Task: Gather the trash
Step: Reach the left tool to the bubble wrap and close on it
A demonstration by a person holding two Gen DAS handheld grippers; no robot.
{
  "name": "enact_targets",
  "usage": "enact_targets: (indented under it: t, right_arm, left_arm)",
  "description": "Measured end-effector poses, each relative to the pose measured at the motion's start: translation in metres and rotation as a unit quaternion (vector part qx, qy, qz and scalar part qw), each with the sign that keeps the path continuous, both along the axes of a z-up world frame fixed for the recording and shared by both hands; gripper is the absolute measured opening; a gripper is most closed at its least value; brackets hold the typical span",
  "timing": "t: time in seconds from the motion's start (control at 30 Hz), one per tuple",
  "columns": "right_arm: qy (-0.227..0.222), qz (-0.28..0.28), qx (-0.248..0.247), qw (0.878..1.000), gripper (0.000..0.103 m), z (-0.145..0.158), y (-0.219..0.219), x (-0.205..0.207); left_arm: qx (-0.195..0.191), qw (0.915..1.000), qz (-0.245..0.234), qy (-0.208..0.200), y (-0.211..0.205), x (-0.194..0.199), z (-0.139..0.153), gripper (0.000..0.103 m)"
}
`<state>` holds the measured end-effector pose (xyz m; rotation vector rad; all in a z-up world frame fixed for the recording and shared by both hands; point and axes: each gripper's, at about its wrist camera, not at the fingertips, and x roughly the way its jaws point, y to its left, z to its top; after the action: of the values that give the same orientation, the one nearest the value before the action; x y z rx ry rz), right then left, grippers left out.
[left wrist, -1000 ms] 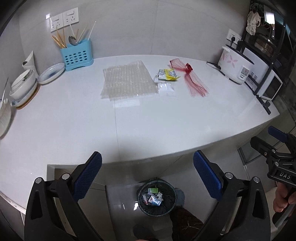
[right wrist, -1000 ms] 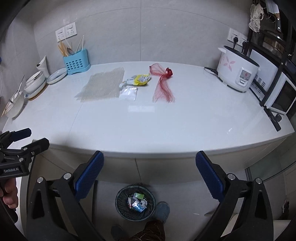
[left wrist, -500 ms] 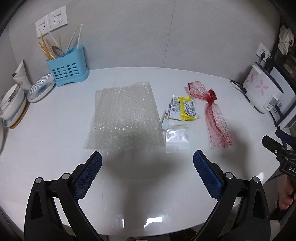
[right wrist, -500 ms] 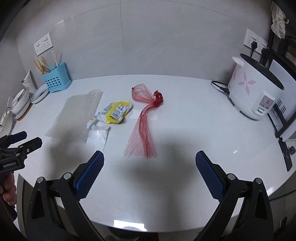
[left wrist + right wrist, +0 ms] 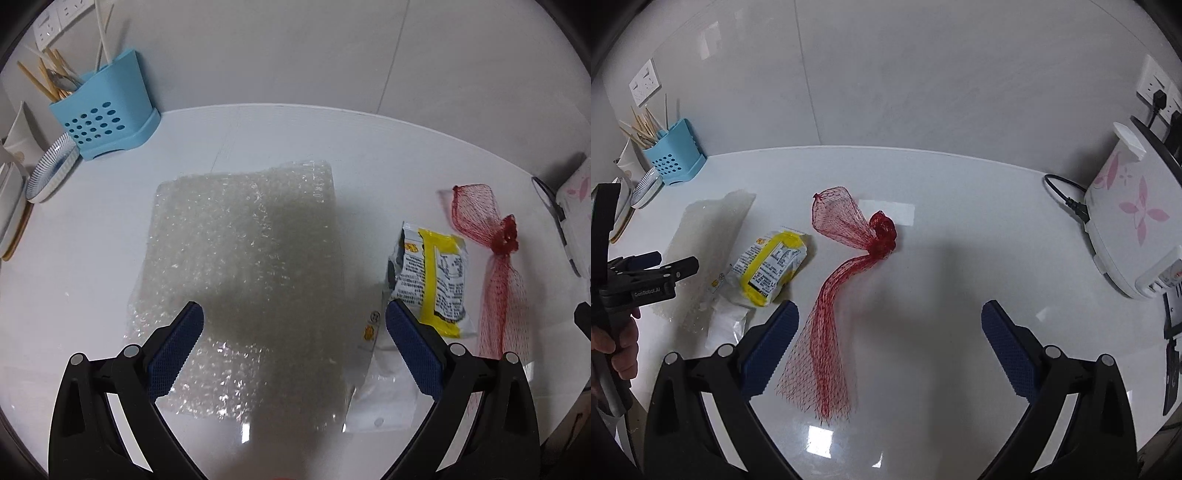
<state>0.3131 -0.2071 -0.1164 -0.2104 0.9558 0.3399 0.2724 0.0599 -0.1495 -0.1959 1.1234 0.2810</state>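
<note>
Left gripper and right gripper: jaws apart, empty. Risk: thin clear bubble-wrap sheet, frame centre, may slip (lies flat); red mesh net bag may snag.

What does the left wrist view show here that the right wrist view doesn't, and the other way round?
Only the left wrist view shows the whole bubble wrap sheet, lying flat ahead of the open left gripper. Only the right wrist view shows the rice cooker, its plugged cord, and the hand holding the left gripper. Both show the red mesh bag, the yellow snack wrapper, the clear plastic bag and the blue utensil holder.
</note>
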Motion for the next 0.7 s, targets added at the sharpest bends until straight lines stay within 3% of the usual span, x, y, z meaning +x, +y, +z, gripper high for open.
enact_targets:
  t: [0.17,0.47,0.57,0.7]
  right_arm:
    - [0.017,0.016,-0.010,1.000,0.095,-0.012,0.012,0.034]
    - [0.040,0.036,-0.020,0.998,0.095,-0.027,0.034,0.073]
    - [0.048,0.036,-0.018,0.998,0.095,-0.031,0.035,0.082]
    - [0.064,0.039,-0.018,0.997,0.095,-0.038,0.042,0.092]
  left_arm:
    - [-0.025,0.9990,0.023,0.028,0.011,0.031,-0.028,0.097]
    - [0.016,0.9971,0.041,0.063,0.014,0.059,-0.049,0.097]
    - [0.012,0.9960,0.052,0.072,0.017,0.062,-0.049,0.096]
    - [0.008,0.9937,0.077,0.081,0.025,0.066,-0.046,0.079]
